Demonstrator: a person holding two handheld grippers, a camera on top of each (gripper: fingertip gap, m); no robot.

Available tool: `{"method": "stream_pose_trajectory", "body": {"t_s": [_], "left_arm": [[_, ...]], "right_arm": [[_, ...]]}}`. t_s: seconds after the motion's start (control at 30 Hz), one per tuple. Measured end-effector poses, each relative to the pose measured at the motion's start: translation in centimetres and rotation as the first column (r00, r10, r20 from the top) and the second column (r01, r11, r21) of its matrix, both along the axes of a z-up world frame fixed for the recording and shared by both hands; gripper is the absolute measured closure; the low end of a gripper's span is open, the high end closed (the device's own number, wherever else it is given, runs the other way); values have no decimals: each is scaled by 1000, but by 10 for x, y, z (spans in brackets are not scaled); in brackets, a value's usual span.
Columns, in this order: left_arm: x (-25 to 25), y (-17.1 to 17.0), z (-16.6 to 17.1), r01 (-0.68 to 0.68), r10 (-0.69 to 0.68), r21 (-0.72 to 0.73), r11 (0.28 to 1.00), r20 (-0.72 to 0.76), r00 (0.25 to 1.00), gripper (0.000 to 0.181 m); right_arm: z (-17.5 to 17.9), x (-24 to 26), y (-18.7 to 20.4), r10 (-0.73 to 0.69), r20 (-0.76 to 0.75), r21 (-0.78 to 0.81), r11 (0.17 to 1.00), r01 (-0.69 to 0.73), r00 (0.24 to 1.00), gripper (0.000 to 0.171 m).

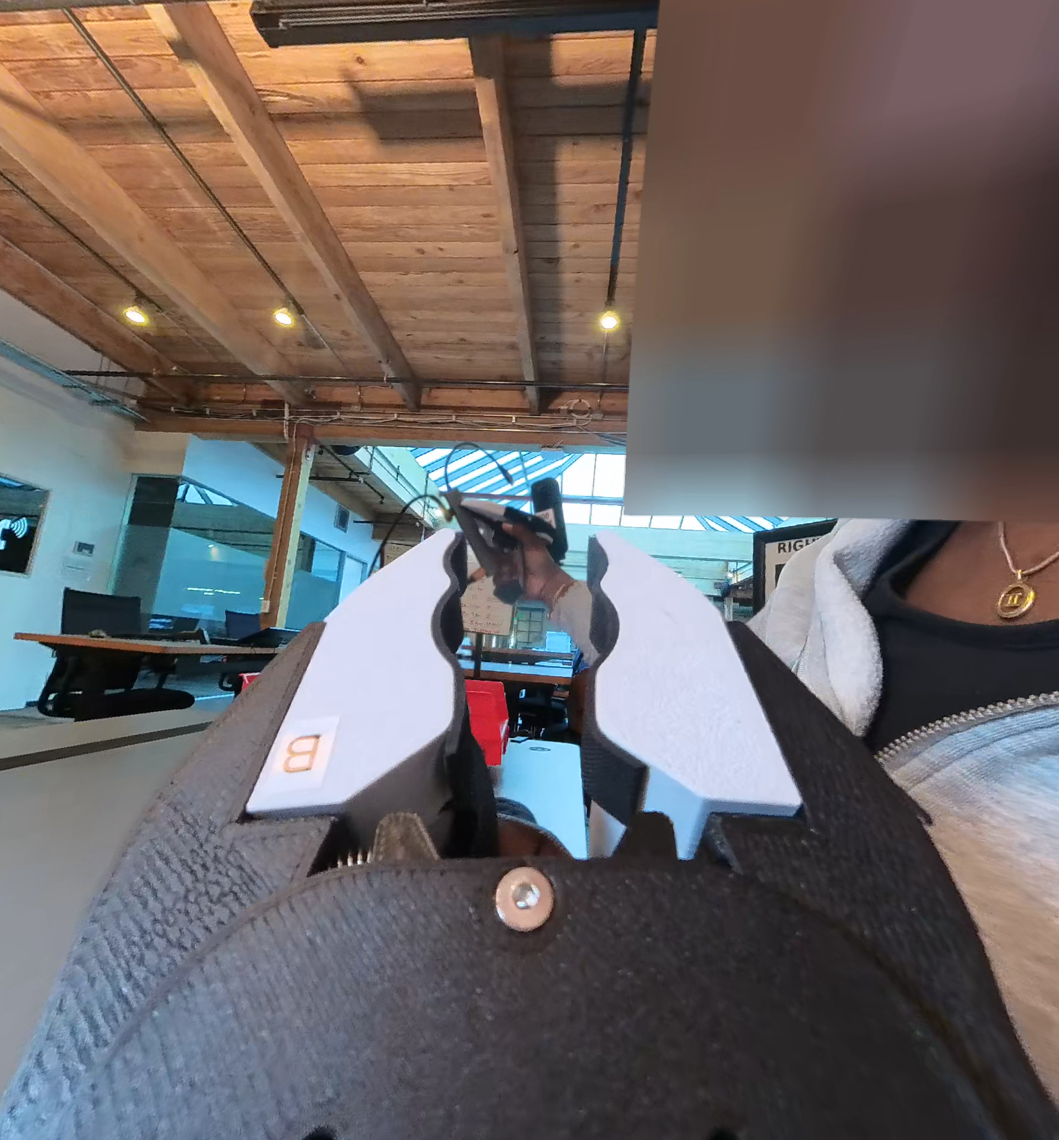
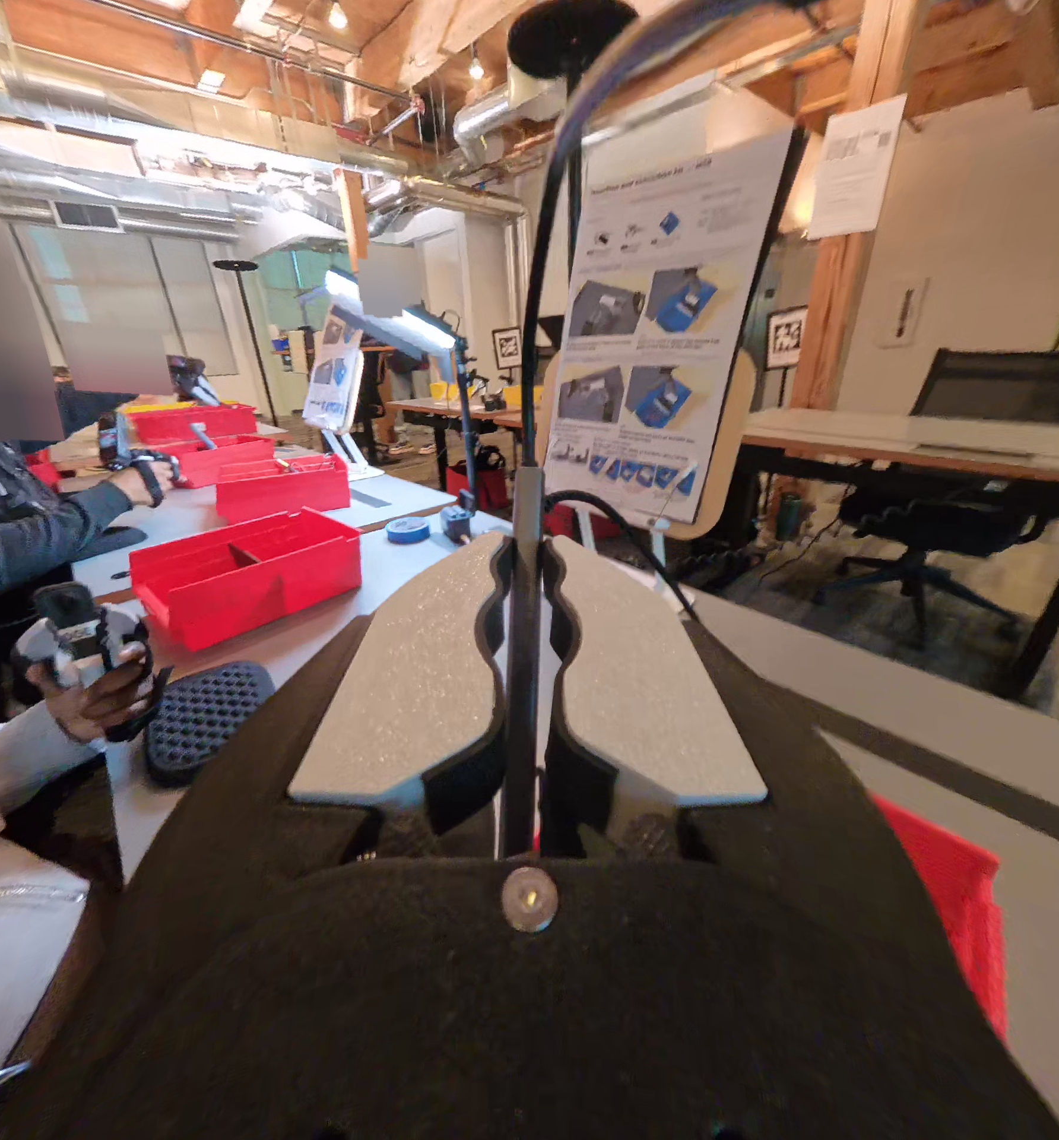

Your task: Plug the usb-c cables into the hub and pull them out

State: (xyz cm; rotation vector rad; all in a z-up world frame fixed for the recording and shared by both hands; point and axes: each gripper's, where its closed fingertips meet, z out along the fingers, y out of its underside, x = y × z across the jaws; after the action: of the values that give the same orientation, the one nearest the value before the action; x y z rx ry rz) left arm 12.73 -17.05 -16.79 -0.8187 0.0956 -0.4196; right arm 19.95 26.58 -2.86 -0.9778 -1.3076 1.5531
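The right gripper (image 2: 527, 549) is clamped on a slim dark bar (image 2: 522, 678) that runs lengthwise between its grey fingers (image 2: 416, 666); whether this is the hub or a cable plug cannot be told. From the bar's grey metal tip (image 2: 527, 499), just past the fingertips, a black cable (image 2: 545, 247) rises toward 12 o'clock and bends over to 1 o'clock at the top edge. A second black cable (image 2: 619, 524) loops off toward 3 o'clock and drops behind the right finger.

In the left wrist view the left gripper (image 1: 527, 549) points upward with its jaws standing moderately apart and nothing between them. Through the gap, at 12 o'clock, a hand (image 1: 539, 567) holds the other gripper aloft, with thin cables (image 1: 471, 456) arching above it.

Further out in the right wrist view, a red compartment bin (image 2: 249, 574) sits on the white table (image 2: 342, 611) at 10 o'clock, with a blue tape roll (image 2: 408, 529) near it. A black perforated pad (image 2: 206, 715) lies at 9 o'clock, beside a hand (image 2: 101, 697) gripping the left gripper's handle. An instruction board (image 2: 669, 333) stands at 1 o'clock, tilted back. Another red bin (image 2: 946, 913) shows at 4 o'clock. The wooden ceiling (image 1: 329, 185) fills the upper left of the left wrist view.
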Motion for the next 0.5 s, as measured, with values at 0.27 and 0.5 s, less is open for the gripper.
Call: {"method": "stream_pose_trajectory", "body": {"t_s": [0.27,0.5], "left_arm": [[-5,1,-2,-26,27,-18,999,6,1000,143],[-4,10,-7,-40,40,-65,997,-9,999,143]], "right_arm": [[-146,-33,20,116,506,-301,952,49,855,162],[-253,-34,46,-6,822,-193,938,289,569,158]]}}
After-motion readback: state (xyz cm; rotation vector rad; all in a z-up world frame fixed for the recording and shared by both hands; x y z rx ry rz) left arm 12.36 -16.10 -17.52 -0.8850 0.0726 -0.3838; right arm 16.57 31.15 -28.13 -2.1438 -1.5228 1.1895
